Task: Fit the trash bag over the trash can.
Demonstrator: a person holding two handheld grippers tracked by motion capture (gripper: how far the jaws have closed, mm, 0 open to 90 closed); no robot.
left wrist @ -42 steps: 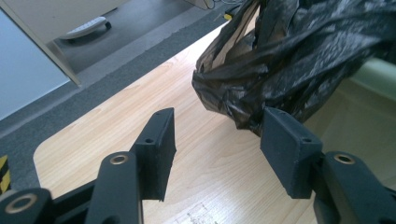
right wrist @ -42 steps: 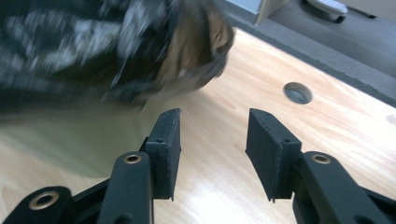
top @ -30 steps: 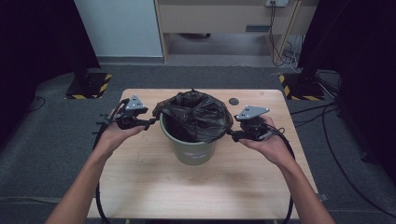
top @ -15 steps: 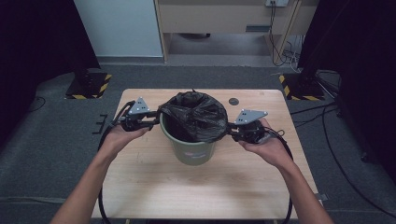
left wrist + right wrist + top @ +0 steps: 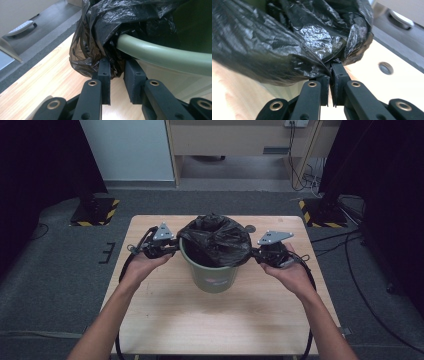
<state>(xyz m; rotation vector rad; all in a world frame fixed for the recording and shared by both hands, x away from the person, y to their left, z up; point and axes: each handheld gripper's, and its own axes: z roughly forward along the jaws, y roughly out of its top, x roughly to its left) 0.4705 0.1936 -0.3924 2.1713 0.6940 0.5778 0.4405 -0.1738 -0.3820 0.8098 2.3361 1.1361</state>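
- Bucket [image 5: 214,275]: pale green plastic, upright on the wooden table [image 5: 165,320], nearer the far edge than the near one and roughly midway between the left and right edges. It likely stands central so both hands can reach its rim evenly.
- Black bin bag [image 5: 216,241]: crumpled liner bunched in and over the mouth of the bucket, folds spilling past the rim on both sides. Those overhanging folds are what the jaws take hold of, apparently to draw the bag out or spread it over the rim.
- Left gripper [image 5: 172,247]: at the bucket's left rim. In the left gripper view its jaws stand narrow, a gap between them, a fold of the bag hanging between the pads just under the rim; whether the pads press on it already I cannot tell. The jaws have just been closing.
- Right gripper [image 5: 256,254]: at the bucket's right rim. In the right gripper view the pads are all but together, pinching a fold of bag; a firm hold, judging by the gathered film.
- Round hole [image 5: 250,228]: in the table near its far edge, just behind the bucket.
- Change from a second ago: the left gripper stood off from the bucket toward the left edge and is now drawn in to the rim; both pairs of jaws were wider; bucket unmoved.
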